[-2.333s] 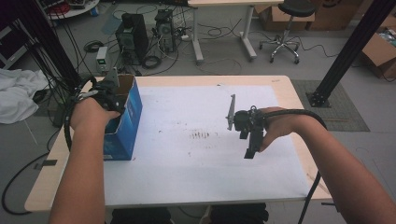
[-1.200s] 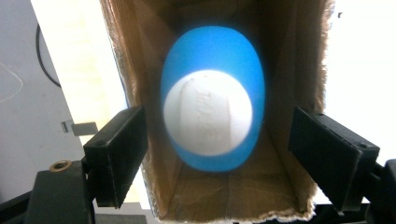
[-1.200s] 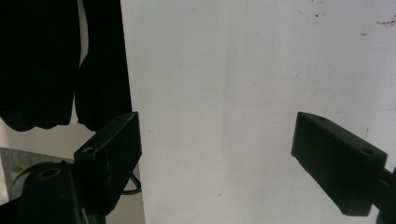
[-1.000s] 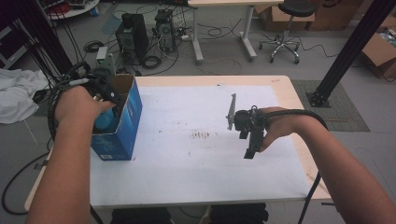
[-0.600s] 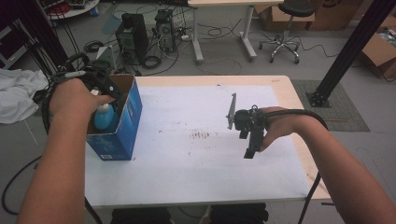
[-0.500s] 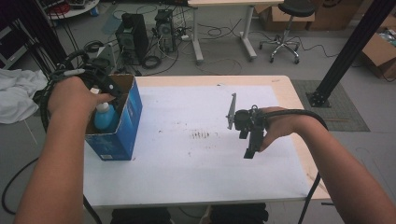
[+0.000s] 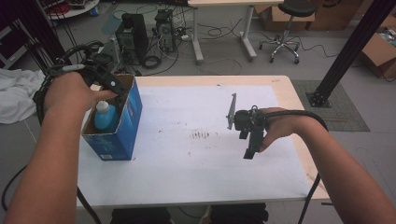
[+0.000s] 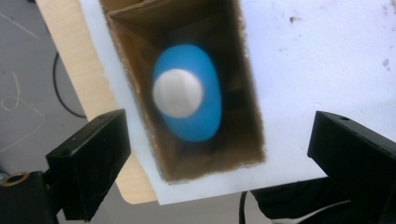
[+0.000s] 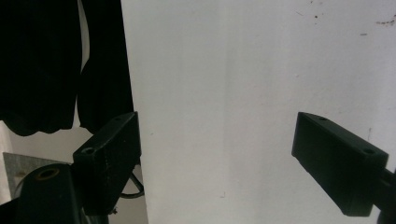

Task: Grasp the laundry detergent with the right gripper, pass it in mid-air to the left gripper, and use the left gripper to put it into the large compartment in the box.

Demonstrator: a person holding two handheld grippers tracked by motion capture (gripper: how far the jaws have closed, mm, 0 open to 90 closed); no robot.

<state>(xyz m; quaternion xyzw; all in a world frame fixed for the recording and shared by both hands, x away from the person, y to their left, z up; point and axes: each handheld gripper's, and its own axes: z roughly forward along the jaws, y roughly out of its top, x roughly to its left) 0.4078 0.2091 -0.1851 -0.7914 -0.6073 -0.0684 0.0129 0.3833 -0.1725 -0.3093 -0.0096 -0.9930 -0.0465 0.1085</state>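
Blue bottle stands upright inside the cardboard box at table's left edge; left gripper, jaws just opened and empty, should lift straight clear of the rim; right gripper idles open, empty.

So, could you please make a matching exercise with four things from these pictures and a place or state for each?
Things:
1. blue bottle
2. blue box
3. left tongs
4. right tongs

Descriptions:
a. open, over bare white table
b. standing inside the box
c. at the table's left edge
d. open, above the box

Pairs: 1-b, 2-c, 3-d, 4-a
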